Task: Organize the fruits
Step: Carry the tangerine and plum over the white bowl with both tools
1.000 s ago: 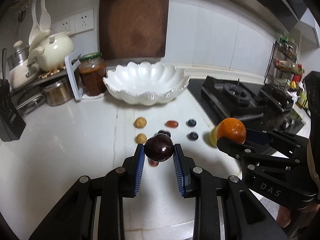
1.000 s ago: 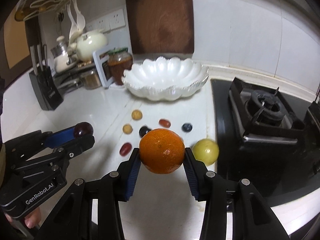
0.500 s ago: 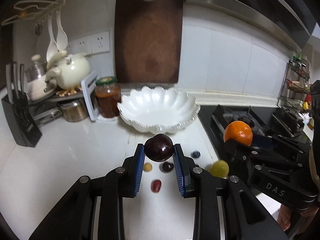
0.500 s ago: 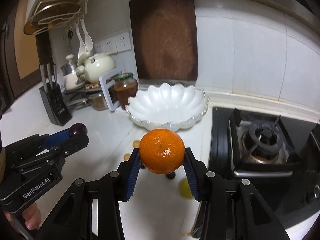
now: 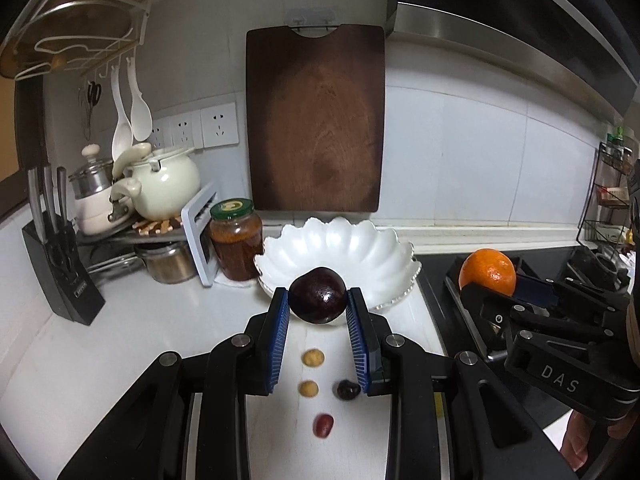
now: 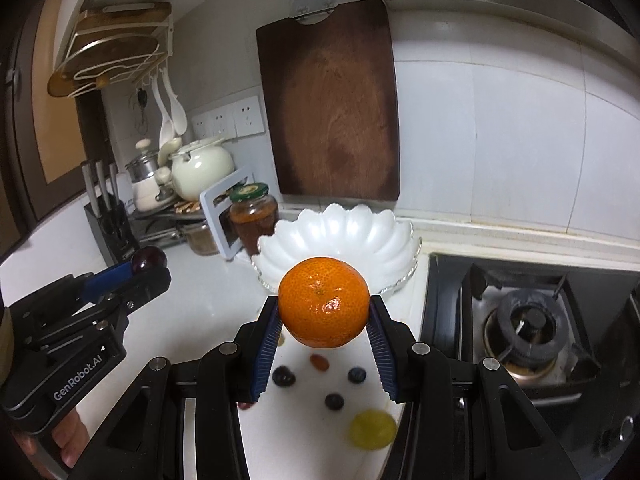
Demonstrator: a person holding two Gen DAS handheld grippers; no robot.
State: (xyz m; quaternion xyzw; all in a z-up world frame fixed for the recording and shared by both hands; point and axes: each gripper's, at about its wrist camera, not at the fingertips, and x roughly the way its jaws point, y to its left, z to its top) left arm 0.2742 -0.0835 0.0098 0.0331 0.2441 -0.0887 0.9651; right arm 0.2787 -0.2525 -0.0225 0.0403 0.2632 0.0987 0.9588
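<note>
Already the left gripper (image 5: 318, 316) pinches a dark plum (image 5: 318, 295), the right gripper (image 6: 323, 322) an orange (image 6: 323, 303); the empty bowl (image 5: 360, 248) waits at twelve o'clock, small fruits (image 5: 313, 358) unsorted.

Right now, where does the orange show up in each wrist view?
Left wrist view: the orange sits at the right edge, clamped in the right gripper.
Right wrist view: the orange fills the centre, between the blue pads.
Shared landmark: the white scalloped bowl lies behind it in both.
</note>
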